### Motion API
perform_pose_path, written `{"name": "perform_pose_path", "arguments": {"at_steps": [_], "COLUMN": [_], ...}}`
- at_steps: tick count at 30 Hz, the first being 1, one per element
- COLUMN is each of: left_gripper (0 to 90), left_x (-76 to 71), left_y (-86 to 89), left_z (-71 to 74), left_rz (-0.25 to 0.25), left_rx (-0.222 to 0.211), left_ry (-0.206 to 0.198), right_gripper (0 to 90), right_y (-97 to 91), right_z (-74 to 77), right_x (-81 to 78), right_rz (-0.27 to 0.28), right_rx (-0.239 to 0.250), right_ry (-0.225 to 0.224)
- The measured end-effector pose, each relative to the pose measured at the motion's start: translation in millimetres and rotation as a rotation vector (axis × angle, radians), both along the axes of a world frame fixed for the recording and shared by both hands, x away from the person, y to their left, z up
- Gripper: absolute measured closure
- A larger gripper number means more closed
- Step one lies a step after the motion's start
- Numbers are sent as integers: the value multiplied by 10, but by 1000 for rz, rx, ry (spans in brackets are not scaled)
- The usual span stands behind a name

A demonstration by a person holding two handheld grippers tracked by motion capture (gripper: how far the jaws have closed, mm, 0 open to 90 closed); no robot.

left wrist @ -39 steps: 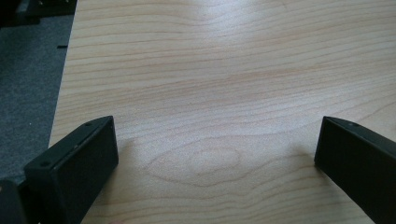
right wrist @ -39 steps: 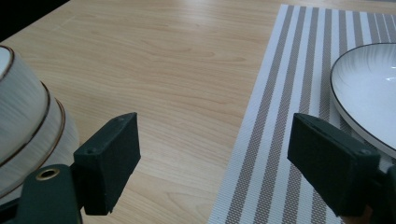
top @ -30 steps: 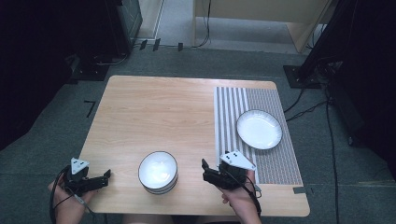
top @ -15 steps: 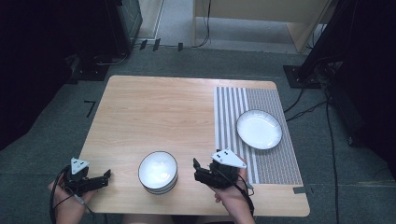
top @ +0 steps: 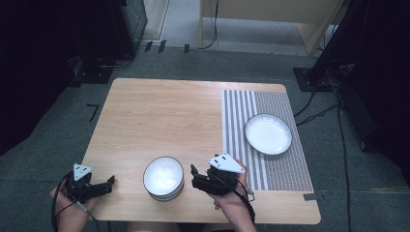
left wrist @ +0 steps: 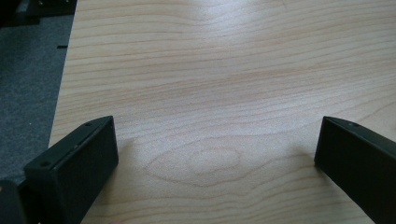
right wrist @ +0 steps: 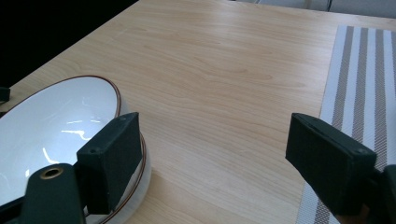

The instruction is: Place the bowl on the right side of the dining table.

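A stack of white bowls (top: 164, 178) with a dark rim stands near the table's front edge, and its top bowl (right wrist: 56, 130) fills the lower left of the right gripper view. My right gripper (top: 194, 175) is open just right of the stack, its left jaw close beside the bowl's rim and nothing held between the jaws. My left gripper (top: 109, 182) rests open at the front left corner, over bare wood (left wrist: 210, 116). A white plate (top: 268, 134) lies on the striped placemat (top: 280, 166) at the right.
The wooden table (top: 164, 116) is bare across its middle and back. Black stands and cables (top: 333, 82) sit on the grey floor around it. The striped mat's edge (right wrist: 359, 70) runs along the right of the right gripper view.
My right gripper has moved left from the mat's edge toward the bowl stack. The left gripper has stayed where it was.
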State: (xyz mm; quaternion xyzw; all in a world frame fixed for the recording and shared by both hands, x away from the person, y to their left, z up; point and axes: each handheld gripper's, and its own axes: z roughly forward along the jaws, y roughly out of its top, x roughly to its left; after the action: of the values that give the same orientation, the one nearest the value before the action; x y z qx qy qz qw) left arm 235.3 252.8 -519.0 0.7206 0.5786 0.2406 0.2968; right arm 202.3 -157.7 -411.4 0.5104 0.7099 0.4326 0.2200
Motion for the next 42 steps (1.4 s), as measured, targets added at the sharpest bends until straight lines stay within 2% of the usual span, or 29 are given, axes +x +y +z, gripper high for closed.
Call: {"name": "perform_pose_path", "arguments": {"at_steps": [21, 27, 39, 41, 42], "left_gripper": [0, 0, 0, 0, 0], "left_x": [0, 0, 0, 0, 5], "left_y": [0, 0, 0, 0, 1], "left_z": [0, 0, 0, 0, 0], "left_rz": [0, 0, 0, 0, -2], "left_rx": [0, 0, 0, 0, 0], "left_ry": [0, 0, 0, 0, 0], "right_gripper": [198, 217, 227, 239, 285], "right_y": [258, 346, 553, 570, 601], "right_z": [-27, -76, -198, -207, -221], "right_x": [26, 48, 46, 44, 42], "right_rz": [43, 50, 107, 111, 107], "right_rx": [-6, -3, -56, -61, -63], "right_ry": [8, 36, 71, 70, 78]}}
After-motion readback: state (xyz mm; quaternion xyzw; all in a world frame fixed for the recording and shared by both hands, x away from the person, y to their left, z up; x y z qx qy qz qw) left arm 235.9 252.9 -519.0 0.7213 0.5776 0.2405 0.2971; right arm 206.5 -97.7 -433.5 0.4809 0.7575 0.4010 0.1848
